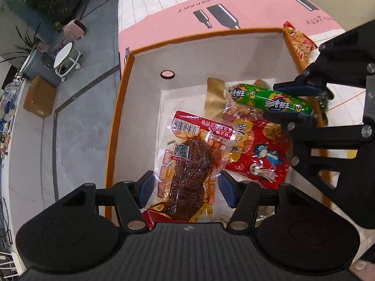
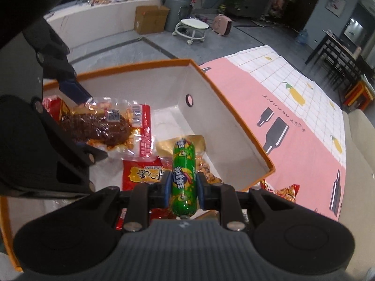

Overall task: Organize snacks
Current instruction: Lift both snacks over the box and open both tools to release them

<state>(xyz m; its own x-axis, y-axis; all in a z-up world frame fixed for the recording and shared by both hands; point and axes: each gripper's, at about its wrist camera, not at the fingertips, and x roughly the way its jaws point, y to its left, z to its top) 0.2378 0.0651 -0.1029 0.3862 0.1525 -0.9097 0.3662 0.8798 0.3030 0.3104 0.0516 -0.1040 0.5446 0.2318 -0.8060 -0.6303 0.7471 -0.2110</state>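
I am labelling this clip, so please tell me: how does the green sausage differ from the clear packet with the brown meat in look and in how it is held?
The green sausage is a round, opaque tube; the brown meat packet is flat and see-through with a red label. The right gripper is shut on the sausage, while the left gripper stands open around the packet. Both are over the orange-rimmed box.

green sausage (image 2: 184, 178) raised over box (image 1: 187, 58) | meat pack (image 1: 187, 161), red pouch (image 1: 260, 154) inside

box (image 1: 121, 89) — orange rim, white inside | sausage (image 2: 184, 178) — green | tablecloth (image 2: 293, 107) — pink, white grid
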